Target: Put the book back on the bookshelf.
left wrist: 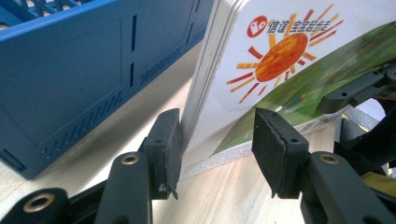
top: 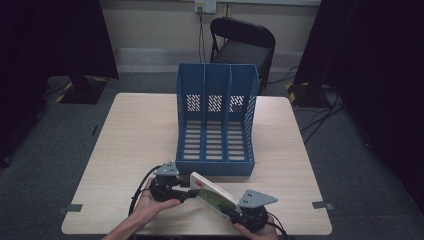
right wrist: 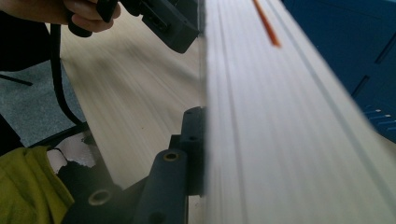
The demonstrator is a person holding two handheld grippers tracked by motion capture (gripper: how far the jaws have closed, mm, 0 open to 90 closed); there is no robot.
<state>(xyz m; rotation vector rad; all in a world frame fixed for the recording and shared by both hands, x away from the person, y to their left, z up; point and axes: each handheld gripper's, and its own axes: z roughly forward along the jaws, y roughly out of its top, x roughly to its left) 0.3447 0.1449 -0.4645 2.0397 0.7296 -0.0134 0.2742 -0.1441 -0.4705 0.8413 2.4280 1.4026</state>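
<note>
The picture book (top: 214, 195), white-covered with an orange sun over green, sits tilted at the 6 o'clock edge of the table (top: 135, 135), just in front of the blue file rack (top: 216, 120), its cover facing the person. The right gripper (top: 235, 212), at 4 o'clock of the book, is clamped on the book's near corner; in the right gripper view 1 jaw presses flat against the white page edges (right wrist: 289, 140). The left gripper (top: 188, 192), at 9 o'clock of the book, straddles its far corner: in the left gripper view 1 pad (left wrist: 168, 144) touches the spine side, while the other pad (left wrist: 273, 149) stands off the cover, so its jaws are not gripping. The rack's 3 slots stand at 12 o'clock of the book.
</note>
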